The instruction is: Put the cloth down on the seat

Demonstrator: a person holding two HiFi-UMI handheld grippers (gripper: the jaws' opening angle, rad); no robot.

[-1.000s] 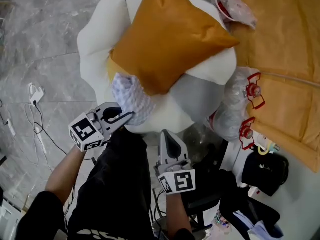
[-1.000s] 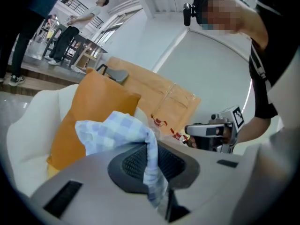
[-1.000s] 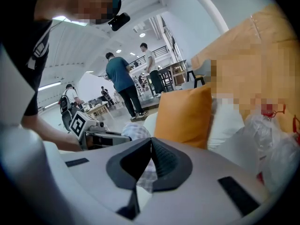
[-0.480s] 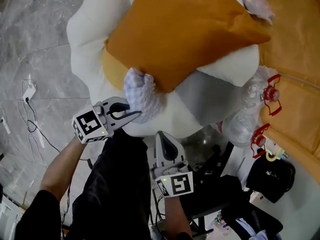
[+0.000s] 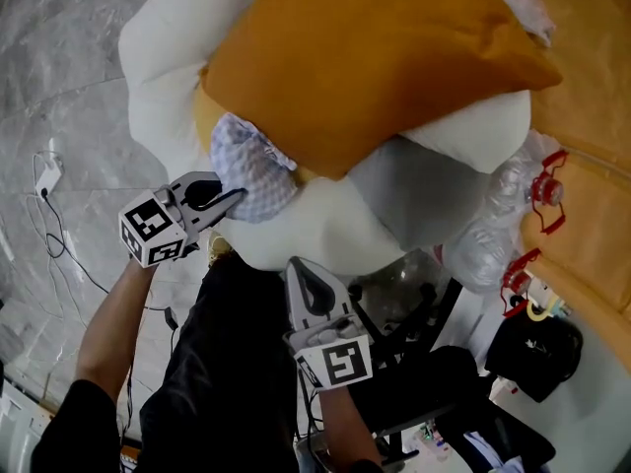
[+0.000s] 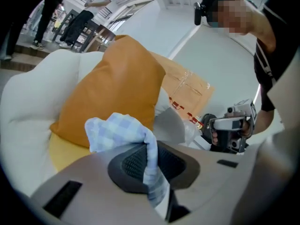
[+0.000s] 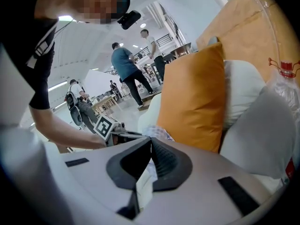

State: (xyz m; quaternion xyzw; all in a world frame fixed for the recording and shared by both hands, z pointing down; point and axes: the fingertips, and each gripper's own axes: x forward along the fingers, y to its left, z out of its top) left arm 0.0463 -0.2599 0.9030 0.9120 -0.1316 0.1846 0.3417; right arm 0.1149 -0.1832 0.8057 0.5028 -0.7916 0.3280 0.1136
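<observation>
Grey marbled floor [image 5: 59, 97] fills the left of the head view. A puffy white seat [image 5: 158, 57] spans the top, with a smooth orange cushion [image 5: 375, 57] leaning on it. The left gripper [image 5: 237, 195] pinches the cloth [image 5: 248, 164] tight between its ribbed pads by one edge. The soft, blue-checked bunch therefore sits at the seat's front, just below the cushion, probably ready for laying down. The right gripper [image 5: 302, 268], at lower centre, has its jaws together on nothing and is apparently kept clear.

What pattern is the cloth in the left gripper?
The cloth is pale blue-and-white check; left gripper view shows it best.
</observation>
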